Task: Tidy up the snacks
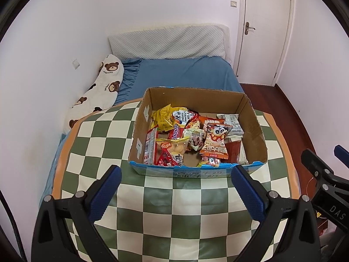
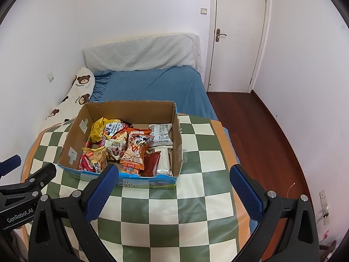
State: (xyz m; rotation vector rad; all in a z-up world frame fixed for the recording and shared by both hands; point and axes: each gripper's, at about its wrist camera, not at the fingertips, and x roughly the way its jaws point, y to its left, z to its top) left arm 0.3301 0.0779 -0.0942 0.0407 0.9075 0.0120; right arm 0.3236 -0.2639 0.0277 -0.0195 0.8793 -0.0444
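— Where are the snacks?

— They lie all together inside the cardboard box [image 1: 197,131], which stands on the table [image 1: 170,214] with the green and white checked cloth. I see a yellow bag [image 1: 163,118] at the back left, an orange packet [image 1: 214,145] with a cartoon face in the middle, and white packets [image 2: 161,133] on the right side.

— And the two tongs?

— The left gripper [image 1: 175,193] hovers over the cloth just before the box, fingers wide apart, holding nothing. The right gripper [image 2: 174,193] is the same: apart, empty, near the front wall of the box. Behind the table is a bed [image 2: 152,85] with a blue sheet.
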